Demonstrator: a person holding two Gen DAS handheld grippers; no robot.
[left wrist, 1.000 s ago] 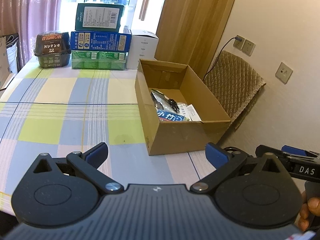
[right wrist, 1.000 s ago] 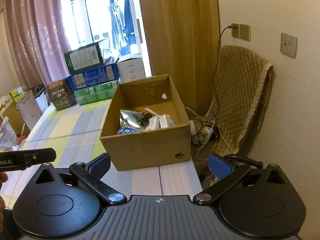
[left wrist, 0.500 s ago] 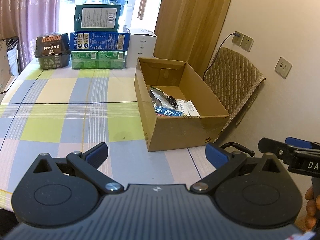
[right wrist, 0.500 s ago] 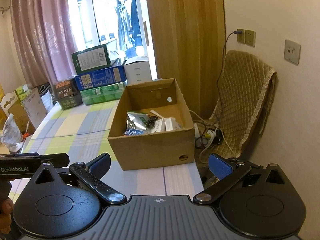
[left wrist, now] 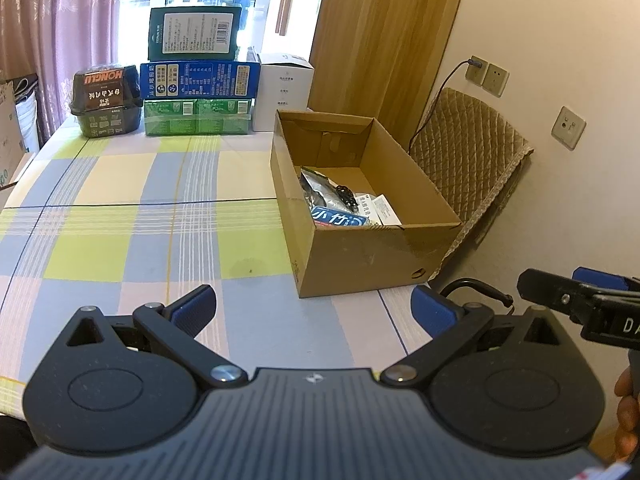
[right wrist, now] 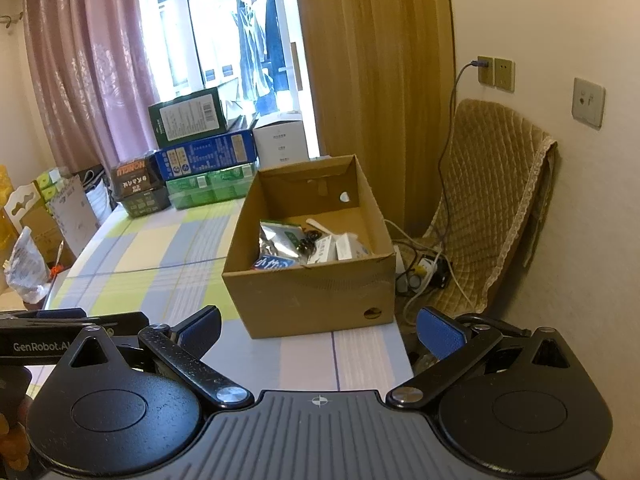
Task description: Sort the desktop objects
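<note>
Left wrist: box (left wrist: pixel 360 256) contents half hidden; right claw (left wrist: pixel 576 304) cropped.

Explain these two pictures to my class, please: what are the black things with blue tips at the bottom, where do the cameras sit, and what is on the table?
A person holds a hand tool in each hand, each with a camera looking along its two fingers. One picture is from the left gripper, the other from the right gripper. Both are open and hold nothing. On the checked tablecloth stands an open cardboard box with packets and small items inside. At the far edge is a stack of boxes beside a dark tub. A padded chair stands by the wall.
</note>
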